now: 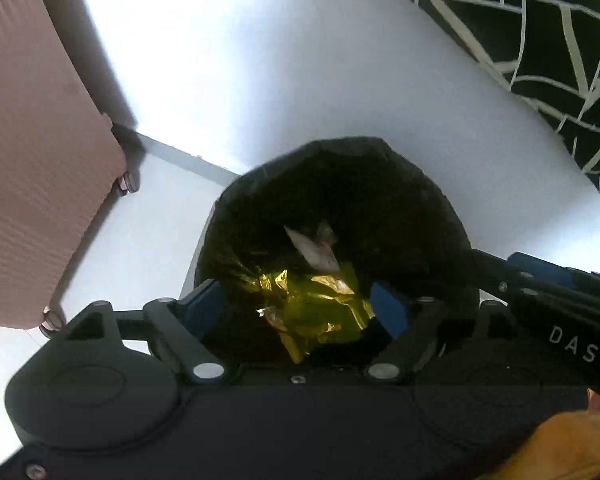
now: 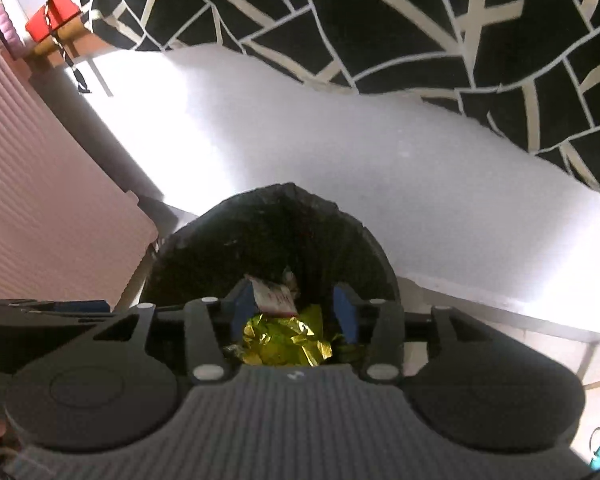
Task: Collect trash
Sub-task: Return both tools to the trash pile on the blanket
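Note:
A bin lined with a black bag (image 1: pixel 348 152) (image 2: pixel 284 196) stands on the white floor, directly below both grippers. Inside it lies crumpled gold foil (image 1: pixel 312 312) (image 2: pixel 284 340), with a pale wrapper (image 1: pixel 316 248) above it. My left gripper (image 1: pixel 300 308) hangs open over the bin's mouth, its blue pads wide apart and nothing between them. My right gripper (image 2: pixel 294 306) is also open over the bin. A white wrapper with red print (image 2: pixel 276 296) sits close to its left pad, and contact cannot be told. Each gripper shows at the edge of the other's view: the right (image 1: pixel 540 284) and the left (image 2: pixel 60 308).
A pink ribbed suitcase (image 1: pixel 40 160) (image 2: pixel 40 208) on wheels stands just left of the bin. Black cloth with a cream line pattern (image 1: pixel 540 48) (image 2: pixel 380 20) hangs at the upper right. A red box (image 2: pixel 52 16) sits on a wooden shelf far left. White floor lies beyond the bin.

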`<act>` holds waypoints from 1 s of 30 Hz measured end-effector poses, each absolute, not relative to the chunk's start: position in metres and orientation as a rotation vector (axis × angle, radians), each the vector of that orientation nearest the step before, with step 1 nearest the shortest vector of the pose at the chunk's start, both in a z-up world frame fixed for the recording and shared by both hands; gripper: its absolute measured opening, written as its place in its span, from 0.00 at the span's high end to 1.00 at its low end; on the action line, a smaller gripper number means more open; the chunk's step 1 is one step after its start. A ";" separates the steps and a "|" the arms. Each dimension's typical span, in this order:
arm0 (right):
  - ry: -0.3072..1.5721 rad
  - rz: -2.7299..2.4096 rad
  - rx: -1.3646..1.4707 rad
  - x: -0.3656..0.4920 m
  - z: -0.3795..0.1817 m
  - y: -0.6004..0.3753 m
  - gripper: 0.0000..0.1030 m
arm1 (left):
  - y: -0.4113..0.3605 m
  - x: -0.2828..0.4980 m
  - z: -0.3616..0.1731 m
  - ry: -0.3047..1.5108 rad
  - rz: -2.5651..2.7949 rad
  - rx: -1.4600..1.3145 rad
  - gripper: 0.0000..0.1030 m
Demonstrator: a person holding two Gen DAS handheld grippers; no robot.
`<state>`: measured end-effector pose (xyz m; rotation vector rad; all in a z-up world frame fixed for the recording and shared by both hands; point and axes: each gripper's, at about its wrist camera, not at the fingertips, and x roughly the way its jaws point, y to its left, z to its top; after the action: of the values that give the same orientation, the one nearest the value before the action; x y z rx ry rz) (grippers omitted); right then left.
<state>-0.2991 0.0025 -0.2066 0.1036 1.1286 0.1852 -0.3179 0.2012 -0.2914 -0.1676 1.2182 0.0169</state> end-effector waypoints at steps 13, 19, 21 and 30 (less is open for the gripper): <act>1.061 0.127 0.101 -0.304 -0.115 -0.004 0.38 | 0.203 -0.313 -0.197 1.140 -0.034 -0.156 0.21; 0.989 0.045 0.107 -0.298 -0.037 -0.013 0.34 | 0.200 -0.301 -0.112 1.019 -0.104 -0.143 0.21; 0.968 0.016 0.091 -0.293 -0.012 -0.015 0.34 | 0.196 -0.295 -0.081 0.971 -0.138 -0.120 0.21; 0.768 -0.109 0.096 -0.259 0.086 -0.025 0.30 | 0.178 -0.246 0.029 0.790 -0.267 -0.033 0.21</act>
<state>-0.2587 -0.0247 0.0862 0.0963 0.7676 -0.1089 -0.2457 0.1778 0.0291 -0.0332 0.7902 -0.2672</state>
